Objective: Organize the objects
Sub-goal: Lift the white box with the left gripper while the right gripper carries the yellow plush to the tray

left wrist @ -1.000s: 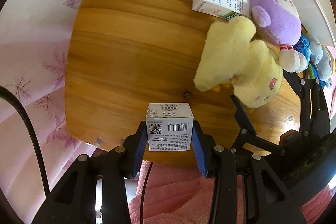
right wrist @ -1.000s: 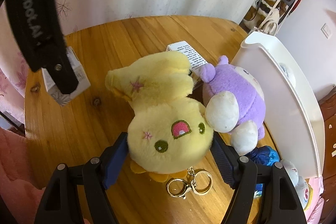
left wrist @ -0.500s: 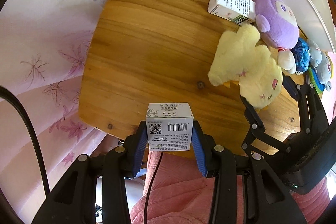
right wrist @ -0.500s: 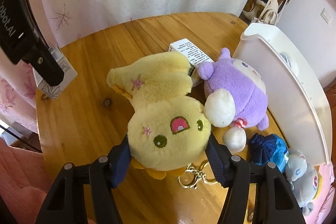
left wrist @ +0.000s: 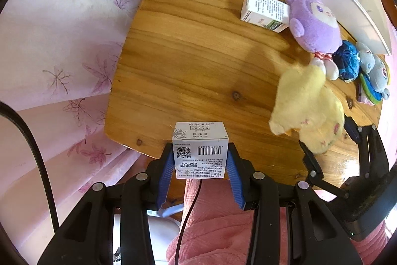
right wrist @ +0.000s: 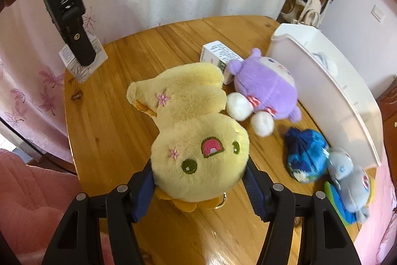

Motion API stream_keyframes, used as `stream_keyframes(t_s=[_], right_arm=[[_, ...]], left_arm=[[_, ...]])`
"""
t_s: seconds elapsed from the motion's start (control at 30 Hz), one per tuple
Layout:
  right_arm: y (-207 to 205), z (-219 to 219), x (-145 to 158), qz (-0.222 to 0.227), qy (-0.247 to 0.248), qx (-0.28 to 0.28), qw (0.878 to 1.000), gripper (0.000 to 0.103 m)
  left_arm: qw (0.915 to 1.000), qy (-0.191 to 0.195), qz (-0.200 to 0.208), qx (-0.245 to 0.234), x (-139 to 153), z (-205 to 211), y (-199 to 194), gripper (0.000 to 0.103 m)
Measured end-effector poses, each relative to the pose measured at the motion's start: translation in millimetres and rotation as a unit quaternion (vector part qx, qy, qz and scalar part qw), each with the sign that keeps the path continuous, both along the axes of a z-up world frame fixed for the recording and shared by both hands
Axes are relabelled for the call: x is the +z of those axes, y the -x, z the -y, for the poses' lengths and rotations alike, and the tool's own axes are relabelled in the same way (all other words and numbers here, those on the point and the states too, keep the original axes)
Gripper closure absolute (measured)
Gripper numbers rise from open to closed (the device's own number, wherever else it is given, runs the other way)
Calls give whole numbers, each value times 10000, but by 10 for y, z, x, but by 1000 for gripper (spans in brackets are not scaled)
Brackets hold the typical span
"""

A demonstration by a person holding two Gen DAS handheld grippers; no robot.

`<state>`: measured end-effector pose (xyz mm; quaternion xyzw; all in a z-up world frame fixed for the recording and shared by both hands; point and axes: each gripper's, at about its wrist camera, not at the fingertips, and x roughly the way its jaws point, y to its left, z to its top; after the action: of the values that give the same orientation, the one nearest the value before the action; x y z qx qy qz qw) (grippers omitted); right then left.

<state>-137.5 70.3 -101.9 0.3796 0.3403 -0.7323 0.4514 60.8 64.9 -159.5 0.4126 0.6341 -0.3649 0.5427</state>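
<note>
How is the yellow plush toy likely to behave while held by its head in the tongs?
The yellow plush toy probably squashes: its head bulges between the right tongs. Its unsupported body likely flops. It looks light and unlikely to break.

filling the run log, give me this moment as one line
left tool: shut on box | right tool: shut on yellow plush | both lifted off table | bin: beside

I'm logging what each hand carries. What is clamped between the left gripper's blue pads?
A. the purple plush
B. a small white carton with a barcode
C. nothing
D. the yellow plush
B: the left gripper is shut on the small white carton, its blue pads pressing both sides.
</note>
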Motion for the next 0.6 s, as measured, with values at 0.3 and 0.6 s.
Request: stream_keyframes(t_s=[0.3,0.6], right_arm=[[38,-356,223,-194,112,-325,9992,38],[181,-705,515,-483,290,-764,9955,38]], left_arm=[[9989,352,278,-162,169,53,127,58],[9938,834,580,-454,637,329,449,58]])
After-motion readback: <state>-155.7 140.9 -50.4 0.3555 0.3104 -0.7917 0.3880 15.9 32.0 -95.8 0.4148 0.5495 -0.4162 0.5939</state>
